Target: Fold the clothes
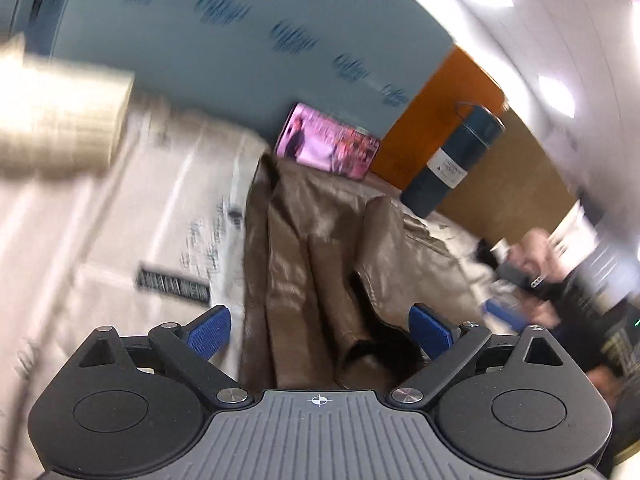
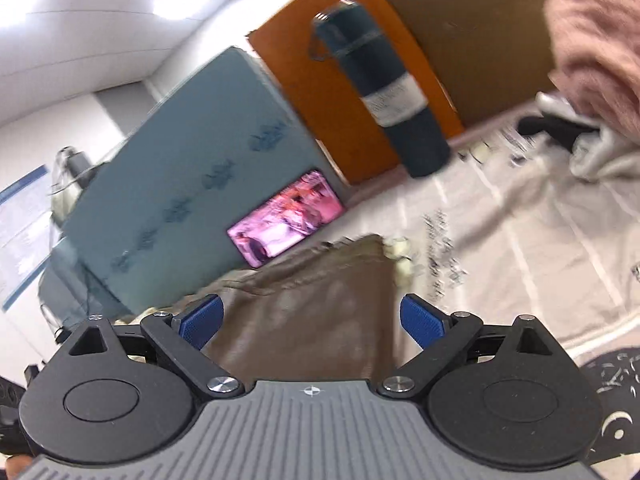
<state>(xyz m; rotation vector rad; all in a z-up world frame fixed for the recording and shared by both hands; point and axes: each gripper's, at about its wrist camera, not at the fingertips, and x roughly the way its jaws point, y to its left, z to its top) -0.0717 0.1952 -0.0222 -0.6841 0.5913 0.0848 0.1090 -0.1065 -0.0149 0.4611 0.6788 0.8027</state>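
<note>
Brown leather-look jacket [image 1: 320, 264] lies ctr frame in left wrist view on a printed cream sheet [image 1: 120, 240]; partly folded, sleeve doubled over, edges uneven. Left gripper [image 1: 320, 330] wide open, nothing held. Right gripper [image 2: 312, 326] likewise, empty, over the jacket's smooth panel. Judged approx. midway; final folds and squaring outstanding.

From my remote station I count one brown leather jacket [image 1: 316, 264] on the table [image 2: 540, 264], one lit phone [image 1: 328, 146] and one dark blue flask [image 2: 384, 92]. Two tongs, the left tongs [image 1: 320, 330] and the right tongs [image 2: 312, 320], carry two blue pads [image 1: 210, 330] each. I see one pink fuzzy garment [image 2: 596, 48], one white garment [image 2: 600, 160], and one cream printed cloth covering the table.
</note>
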